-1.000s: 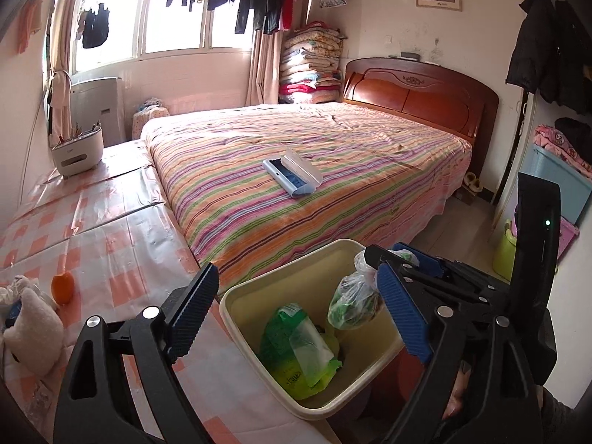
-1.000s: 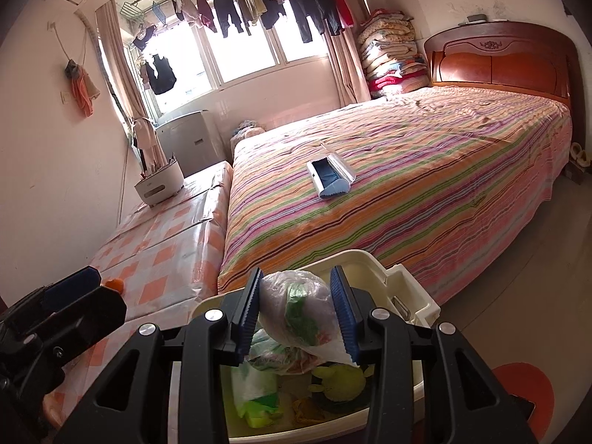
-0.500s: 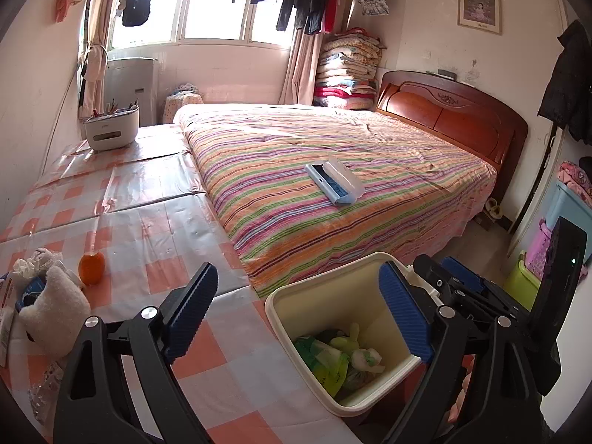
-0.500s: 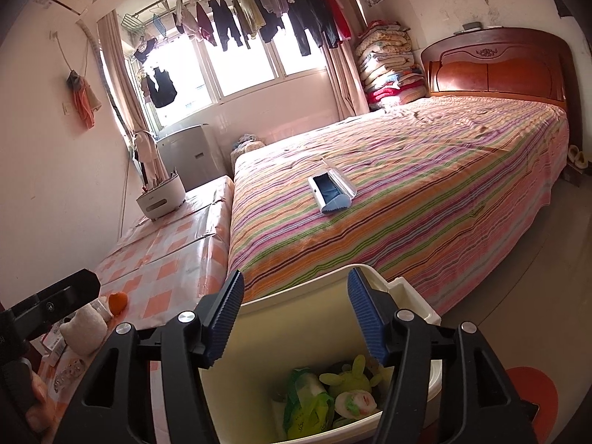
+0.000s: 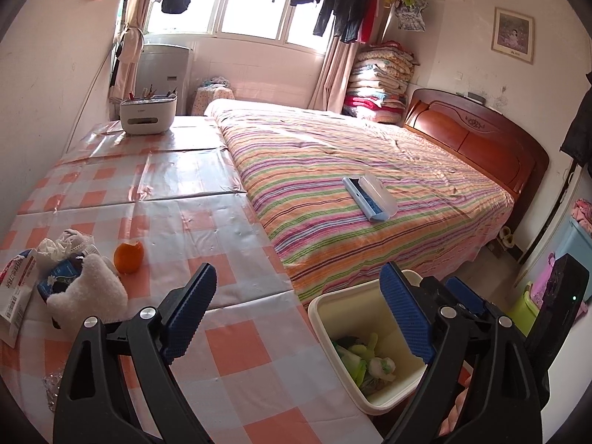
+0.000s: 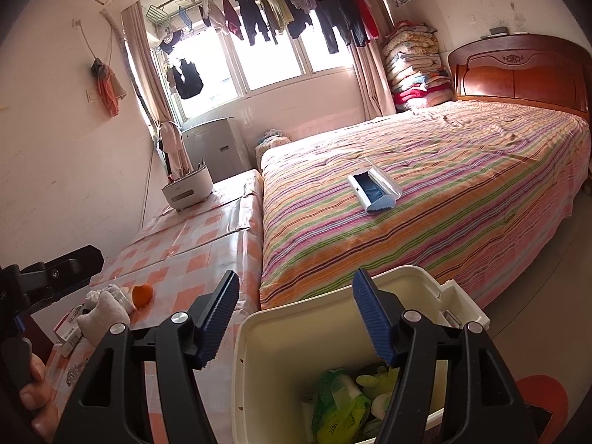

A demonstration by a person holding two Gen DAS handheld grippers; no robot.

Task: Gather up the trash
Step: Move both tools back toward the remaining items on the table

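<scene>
The right gripper (image 6: 292, 318) hangs over the cream plastic bin (image 6: 296, 327) with its jaws, which have just been opening, apart and nothing between them; the crumpled bags (image 6: 340, 403) lie loose at the bottom of the bin. The left gripper (image 5: 298, 316) stands wide and empty above the checked tablecloth (image 5: 207, 222). The remaining trash sits at about 9 o'clock in the left wrist view: a round orange peel (image 5: 128, 256), crinkled white wrappers (image 5: 59, 246), a flat printed packet (image 5: 14, 288) and a fluffy white plush toy (image 5: 88, 294), all crowded together. The likely trouble is that the ribbed blue pads close on 2 things at once, or on the toy, which may not be trash at all. The glossy tablecloth looks slick, so the peel could roll off or a thin wrapper could slide instead of lifting. The bin stands at the table's edge, near 4 o'clock in the same view, and a careless swing could tip it.
</scene>
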